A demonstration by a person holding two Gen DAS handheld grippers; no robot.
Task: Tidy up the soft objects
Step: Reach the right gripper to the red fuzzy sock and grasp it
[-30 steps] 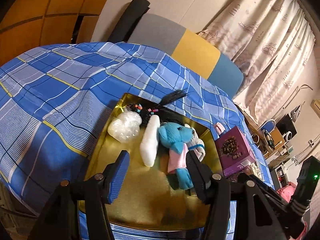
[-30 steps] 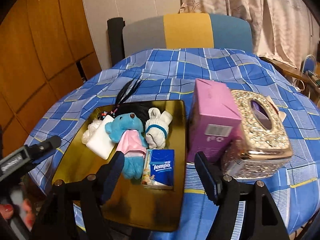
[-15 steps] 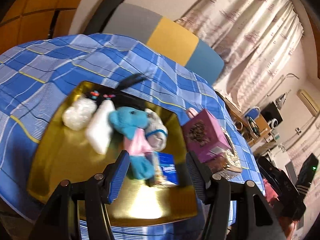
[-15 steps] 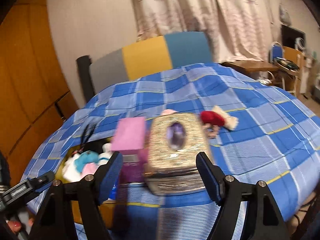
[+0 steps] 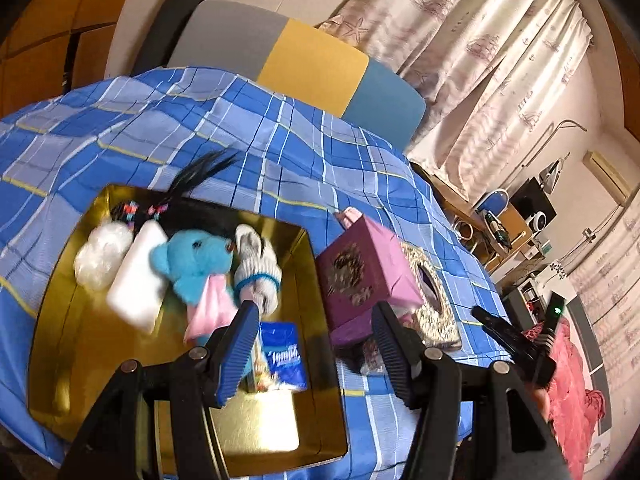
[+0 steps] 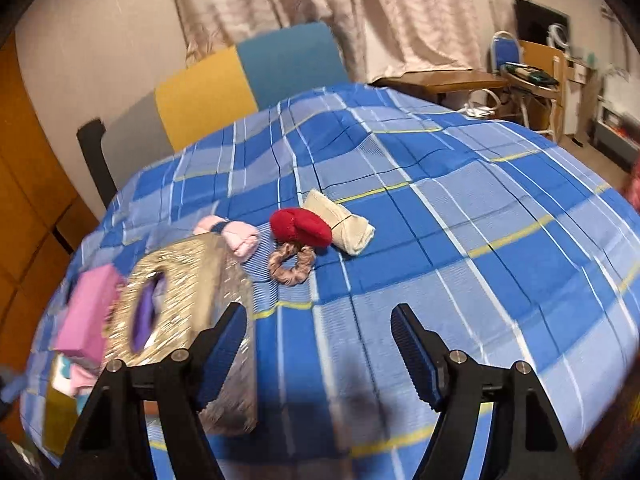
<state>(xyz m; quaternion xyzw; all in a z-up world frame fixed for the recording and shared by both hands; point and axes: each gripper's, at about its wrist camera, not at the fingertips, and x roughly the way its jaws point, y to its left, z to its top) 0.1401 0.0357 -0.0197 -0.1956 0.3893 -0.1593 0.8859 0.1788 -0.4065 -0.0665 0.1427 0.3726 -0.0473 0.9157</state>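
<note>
Both grippers, left (image 5: pixel 316 344) and right (image 6: pixel 318 350), are held apart and empty, the right aimed at the scrunchie (image 6: pixel 291 262) ahead of its fingers, judged the next pickup for the tray (image 5: pixel 64 320).

We've got both black two-finger grippers with blue ribbed pads spread wide — nothing between the fingers. Left gripper (image 5: pixel 314 346) hangs above the surface, pitched down and forward. Right gripper (image 6: pixel 320 354) hangs level with it, also aimed forward-down — its dark body shows at the left view's right edge.
</note>
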